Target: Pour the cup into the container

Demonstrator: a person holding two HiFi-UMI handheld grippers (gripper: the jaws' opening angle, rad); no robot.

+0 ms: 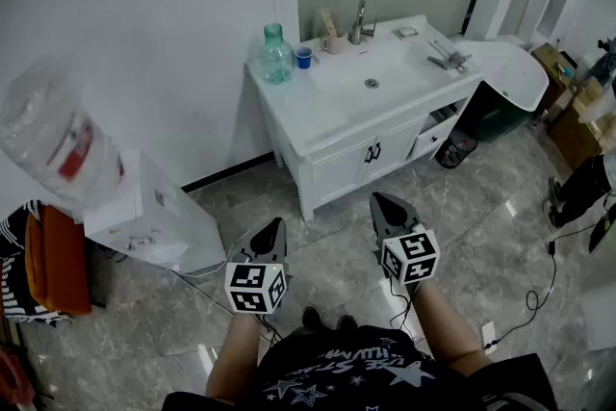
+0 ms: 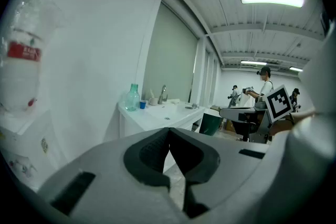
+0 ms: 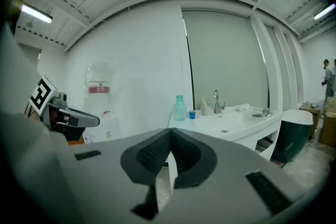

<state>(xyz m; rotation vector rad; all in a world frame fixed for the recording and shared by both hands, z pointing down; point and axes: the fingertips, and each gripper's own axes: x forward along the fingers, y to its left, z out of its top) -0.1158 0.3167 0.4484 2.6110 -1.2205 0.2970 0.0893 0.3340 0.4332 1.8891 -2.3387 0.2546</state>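
Note:
A small blue cup point(image 1: 303, 58) stands on the white vanity counter point(image 1: 318, 125) next to a tall green bottle point(image 1: 276, 55), left of the sink basin point(image 1: 371, 72). The left gripper view also shows the cup point(image 2: 142, 105) and bottle point(image 2: 133, 98), far ahead. So does the right gripper view, with the cup point(image 3: 192, 114) beside the bottle point(image 3: 180, 108). My left gripper point(image 1: 276, 224) and right gripper point(image 1: 378, 199) hover over the floor well short of the vanity. Both are shut and hold nothing, with the tips meeting in the left gripper point(image 2: 169, 131) and the right gripper point(image 3: 169, 131).
A beige cup point(image 1: 334, 41) and a faucet point(image 1: 360, 22) stand behind the basin. A water dispenser point(image 1: 144, 217) with its jug point(image 1: 58, 144) is at the left wall. A dark green bin point(image 1: 496, 115), boxes and floor cables point(image 1: 539, 294) lie to the right.

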